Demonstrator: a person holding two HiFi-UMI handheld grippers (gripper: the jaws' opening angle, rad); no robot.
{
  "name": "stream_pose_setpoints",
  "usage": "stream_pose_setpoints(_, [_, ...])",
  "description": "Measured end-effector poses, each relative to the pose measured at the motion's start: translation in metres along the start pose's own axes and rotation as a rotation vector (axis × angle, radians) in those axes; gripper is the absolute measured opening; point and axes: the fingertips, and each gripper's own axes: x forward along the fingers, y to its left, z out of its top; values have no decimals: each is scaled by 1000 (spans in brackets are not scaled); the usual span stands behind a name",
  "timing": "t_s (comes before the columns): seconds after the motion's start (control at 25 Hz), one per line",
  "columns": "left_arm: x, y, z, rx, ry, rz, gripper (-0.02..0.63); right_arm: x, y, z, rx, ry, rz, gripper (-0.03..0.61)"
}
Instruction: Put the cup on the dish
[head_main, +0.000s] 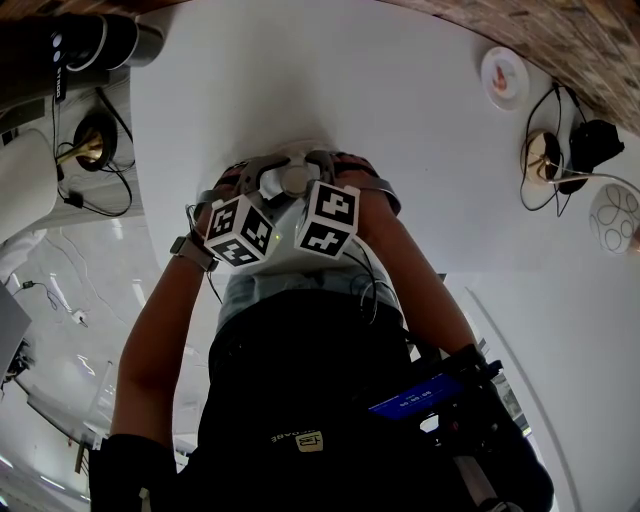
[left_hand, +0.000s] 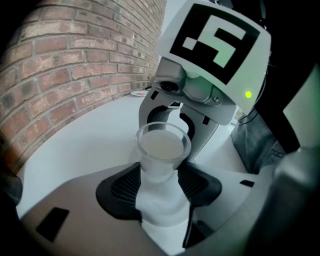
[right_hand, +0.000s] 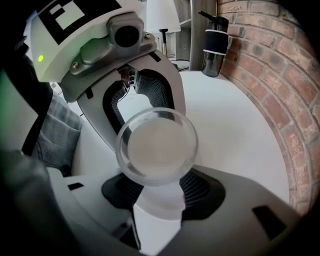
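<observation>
A frosted clear cup (head_main: 293, 179) stands upright in the air at the near edge of the white round table (head_main: 350, 90), close to the person's body. My left gripper (head_main: 270, 182) and right gripper (head_main: 318, 172) face each other, tips meeting at it. The left gripper view shows the cup (left_hand: 161, 165) with the left gripper (left_hand: 160, 187) shut on its body. In the right gripper view the right gripper (right_hand: 159, 192) is shut on the cup (right_hand: 157, 145) from the opposite side. A small white dish (head_main: 503, 77) with a coloured mark lies far across the table.
A patterned plate (head_main: 615, 215) and a tangle of black cables with a brass object (head_main: 545, 155) lie at the table's right. A black tumbler (right_hand: 214, 45) and a lamp (right_hand: 162, 20) stand by the brick wall (right_hand: 260, 65). More cables (head_main: 90, 160) sit at the left.
</observation>
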Motion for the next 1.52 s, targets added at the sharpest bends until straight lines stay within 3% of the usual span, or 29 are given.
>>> stream_pose_setpoints(0.6, [4, 0, -5, -83, 13, -63, 233, 3, 1, -1, -1, -15, 12, 215])
stream_pose_setpoints(1.08, [-4, -1, -2, -151, -32, -6, 233, -1, -1, -4, 63, -108, -36, 215])
stream_pose_setpoints(1.52, [-25, -3, -18, -199, -19, 27, 233, -22, -6, -13, 144, -136, -83, 215])
